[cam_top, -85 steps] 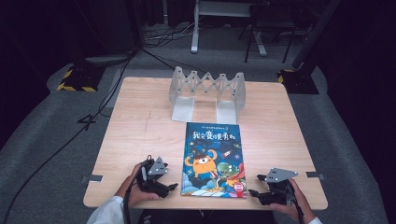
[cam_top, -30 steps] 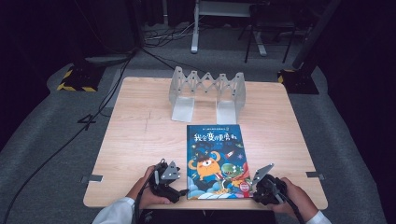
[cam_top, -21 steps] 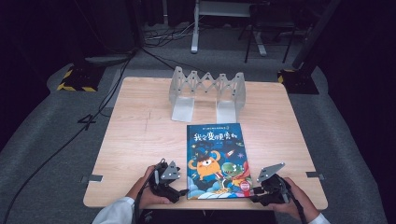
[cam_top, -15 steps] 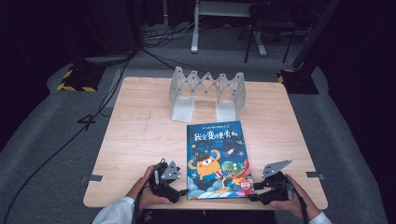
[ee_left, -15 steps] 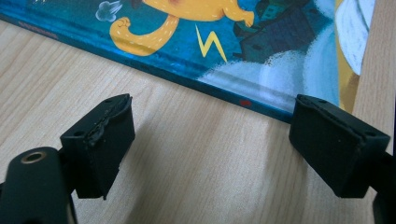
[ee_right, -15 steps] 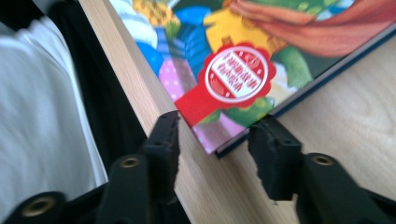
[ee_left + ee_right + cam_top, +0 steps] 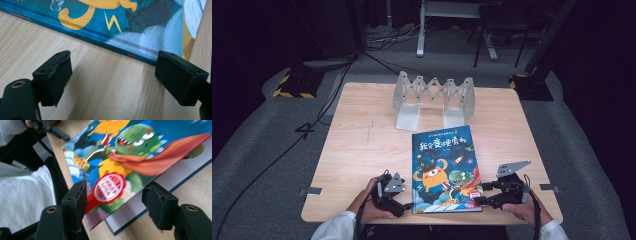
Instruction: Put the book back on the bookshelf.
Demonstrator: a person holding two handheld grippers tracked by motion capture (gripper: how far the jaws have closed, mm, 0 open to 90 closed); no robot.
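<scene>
Book (image 7: pixel 446 170) lies flat at the table's (image 7: pixel 357 145) near edge, just near of the folding rack (image 7: pixel 434 97) at the far side. Your right gripper (image 7: pixel 479 194) is at its near-right corner w/ jaws wide and nothing pinched; the front cover (image 7: pixel 120 170) looks lifted off the pages there, prob. to open it. Your left gripper (image 7: pixel 404 205) sits jaws wide at the near-left corner, just beside the spine edge (image 7: pixel 100 42), likely to steady it.
</scene>
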